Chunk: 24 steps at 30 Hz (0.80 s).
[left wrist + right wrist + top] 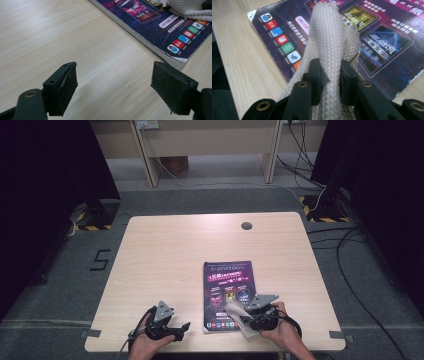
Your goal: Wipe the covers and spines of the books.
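Right tool (329, 75): jaws clamped on cloth (332, 37) | cloth drapes forward onto near end of magazine (228, 292), whose long axis runs away from the person | left tool (113, 87): jaws wide, holding nothing, on bare counter (165, 250) left of magazine | right hand nearer.

Grey floor (165, 200), dark side curtains (45, 180)

We see a pale beige cloth (332, 42) with a fine diamond-quilted weave, pinched in black tongs (331, 75). Under it lies a magazine (227, 285) with a dark purple cover, magenta and white lettering, three poster panels in red, yellow and blue, and a row of coloured app icons. The desk (165, 255) is light wood grain.
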Available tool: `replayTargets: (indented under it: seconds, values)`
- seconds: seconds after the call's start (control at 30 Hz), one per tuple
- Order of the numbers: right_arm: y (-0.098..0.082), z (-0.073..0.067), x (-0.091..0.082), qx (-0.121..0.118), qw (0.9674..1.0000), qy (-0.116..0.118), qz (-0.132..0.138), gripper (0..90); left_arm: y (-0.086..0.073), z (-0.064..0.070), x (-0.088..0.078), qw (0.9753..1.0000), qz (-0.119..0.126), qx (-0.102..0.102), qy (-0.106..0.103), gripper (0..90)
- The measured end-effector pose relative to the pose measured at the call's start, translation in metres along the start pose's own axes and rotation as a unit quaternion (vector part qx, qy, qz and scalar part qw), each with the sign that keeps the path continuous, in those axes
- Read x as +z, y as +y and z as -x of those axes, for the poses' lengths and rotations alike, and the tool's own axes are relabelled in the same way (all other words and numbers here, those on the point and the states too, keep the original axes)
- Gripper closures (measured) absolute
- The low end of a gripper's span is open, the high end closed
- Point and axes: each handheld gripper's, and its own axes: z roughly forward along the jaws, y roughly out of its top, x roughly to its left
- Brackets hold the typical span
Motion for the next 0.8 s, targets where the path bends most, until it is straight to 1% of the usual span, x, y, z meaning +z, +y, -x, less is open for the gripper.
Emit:
replayTargets:
  seconds: [0.07,0.17,0.3,0.37,0.43,0.53,0.6,0.7,0.8]
  values:
    - [-0.002,-0.001,-0.001,-0.001,1.0000,0.000,0.001,75.0,-0.001,0.001,0.001,1.0000,-0.004,0.002,0.000,20.1]
    - [-0.004,0.000,-0.002,0.000,1.0000,-0.003,0.004,75.0,0.000,0.003,0.001,1.0000,-0.004,0.005,-0.001,20.1]
    - [-0.007,0.006,-0.007,0.004,0.9997,-0.026,0.001,74.9,0.000,0.006,0.003,1.0000,-0.002,0.008,-0.005,20.3]
    - [-0.009,0.008,-0.008,0.008,0.9996,-0.028,0.002,74.9,0.001,0.007,0.004,1.0000,0.004,0.003,-0.007,20.4]
    - [-0.010,0.008,-0.010,0.008,0.9995,-0.029,0.003,75.0,0.002,0.009,0.005,0.9999,0.006,0.003,-0.009,20.7]
    - [-0.013,0.007,-0.011,0.011,0.9997,-0.022,0.006,75.0,0.004,0.016,0.011,0.9998,0.008,0.007,-0.016,20.8]
    - [-0.015,0.007,-0.012,0.015,0.9997,-0.019,0.008,75.0,0.008,0.023,0.017,0.9996,0.015,0.013,-0.022,21.0]
    - [-0.015,0.007,-0.012,0.016,0.9997,-0.018,0.008,75.0,0.012,0.032,0.023,0.9991,0.023,0.022,-0.030,21.4]
    - [-0.015,0.008,-0.012,0.016,0.9996,-0.020,0.009,75.0,0.016,0.040,0.029,0.9988,0.023,0.030,-0.032,21.9]
